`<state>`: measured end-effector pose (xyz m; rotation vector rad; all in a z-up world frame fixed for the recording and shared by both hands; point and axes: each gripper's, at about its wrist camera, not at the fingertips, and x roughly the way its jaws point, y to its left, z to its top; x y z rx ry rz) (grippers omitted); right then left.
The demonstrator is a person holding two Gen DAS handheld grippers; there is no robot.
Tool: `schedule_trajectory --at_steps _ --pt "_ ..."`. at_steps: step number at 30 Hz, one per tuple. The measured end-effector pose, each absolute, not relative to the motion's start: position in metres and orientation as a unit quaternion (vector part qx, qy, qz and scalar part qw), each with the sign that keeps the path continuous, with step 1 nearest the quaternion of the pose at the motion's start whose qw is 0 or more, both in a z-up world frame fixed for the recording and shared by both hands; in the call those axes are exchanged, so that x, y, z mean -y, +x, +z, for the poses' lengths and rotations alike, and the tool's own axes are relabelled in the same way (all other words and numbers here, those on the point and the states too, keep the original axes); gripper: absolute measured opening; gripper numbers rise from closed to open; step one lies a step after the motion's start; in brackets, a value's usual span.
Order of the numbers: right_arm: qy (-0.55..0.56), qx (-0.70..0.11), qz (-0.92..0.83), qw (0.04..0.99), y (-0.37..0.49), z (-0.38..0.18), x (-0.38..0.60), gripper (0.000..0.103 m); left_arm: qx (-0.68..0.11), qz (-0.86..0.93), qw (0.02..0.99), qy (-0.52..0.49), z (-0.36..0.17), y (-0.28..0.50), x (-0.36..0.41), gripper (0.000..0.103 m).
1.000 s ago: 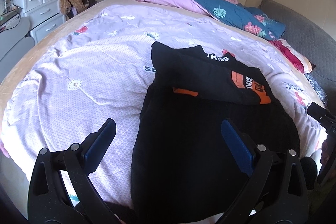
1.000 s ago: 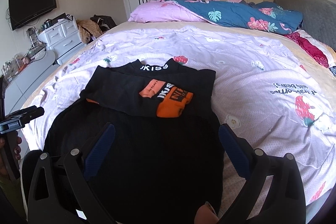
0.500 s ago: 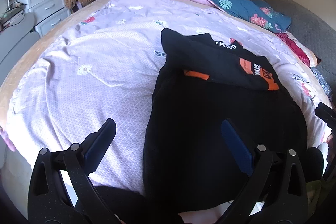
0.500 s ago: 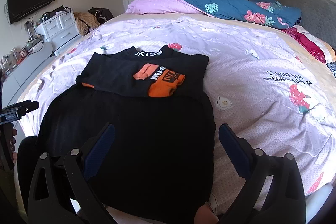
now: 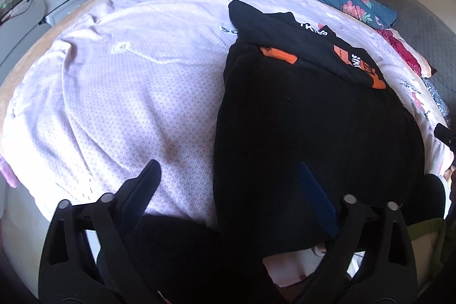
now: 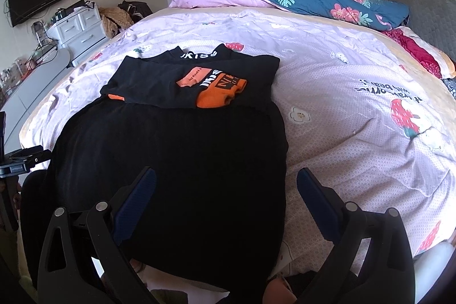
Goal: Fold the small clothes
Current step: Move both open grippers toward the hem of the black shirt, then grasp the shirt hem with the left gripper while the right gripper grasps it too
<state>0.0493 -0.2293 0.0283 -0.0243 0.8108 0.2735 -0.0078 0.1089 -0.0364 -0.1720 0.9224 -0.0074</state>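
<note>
While the bed (image 6: 342,93) under its lilac printed cover fills most of both views, the black garment (image 6: 176,161) lies flat on its near half, with the hem hanging just over the near edge and the top part already turned down, so that the sleeves with orange cuffs (image 6: 219,96) rest across the chest. Both tools hover at that near edge, apart from the cloth. On the right wrist view the right gripper (image 6: 226,190) has its jaws spread wide, straddling the garment's right hem corner, and it holds nothing. Equally spread and empty, the left gripper (image 5: 228,178) sits over the left hem side, one blue pad (image 5: 316,190) above black cloth and the other above the cover. My judgement is that the hem is to be picked up next for a fold toward the collar. The risk lies in the grasp: a pinch taken too deep could catch the bed cover with the cloth and drag it along, and two uneven grips could skew the fold or shake the folded sleeves and small orange tab (image 5: 278,56) out of place.
</note>
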Motion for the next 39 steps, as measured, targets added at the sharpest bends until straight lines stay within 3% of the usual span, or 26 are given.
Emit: schedule_trajectory --at_steps 12,34,36,39 --pt "-0.013 -0.412 0.129 0.902 0.038 0.017 0.237 0.098 -0.463 -0.040 0.882 -0.079 -0.046 -0.015 -0.100 0.048" --pt "-0.042 -0.473 0.148 0.868 0.014 -0.010 0.241 0.098 -0.482 -0.047 0.870 -0.089 -0.064 -0.012 -0.100 0.048" --pt "-0.042 -0.486 0.146 0.861 0.014 -0.015 0.242 0.098 -0.481 -0.047 0.871 -0.087 -0.064 -0.012 -0.100 0.037" --pt "-0.043 -0.501 0.148 0.852 0.013 -0.022 0.243 0.097 -0.480 -0.049 0.871 -0.093 -0.064 -0.013 -0.103 0.033"
